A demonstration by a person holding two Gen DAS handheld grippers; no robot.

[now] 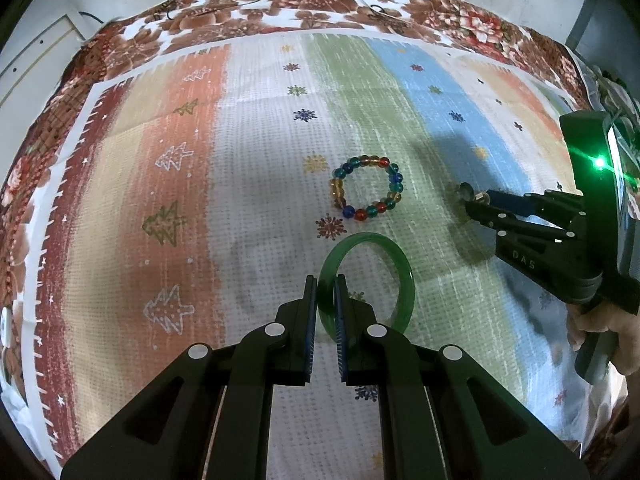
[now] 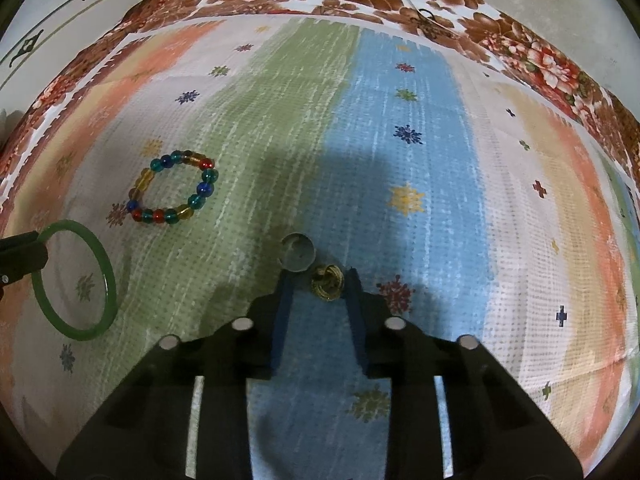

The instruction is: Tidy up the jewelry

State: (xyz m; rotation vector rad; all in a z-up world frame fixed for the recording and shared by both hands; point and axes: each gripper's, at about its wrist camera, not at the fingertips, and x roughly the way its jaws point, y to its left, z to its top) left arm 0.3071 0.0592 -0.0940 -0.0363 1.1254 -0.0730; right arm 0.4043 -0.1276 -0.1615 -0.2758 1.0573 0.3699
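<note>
My left claw (image 1: 325,304) is clamped on the green bangle (image 1: 402,280) at its nine o'clock rim, low over the surface (image 1: 256,152); rigid, slick, probably brittle. My right claw (image 2: 318,284) stands apart around a small gold ring (image 2: 328,280).

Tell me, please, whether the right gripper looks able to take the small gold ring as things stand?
Probably yes: the right gripper has its jaws open around the gold ring on the cloth. The round silver piece touching the left jaw might interfere.
</note>
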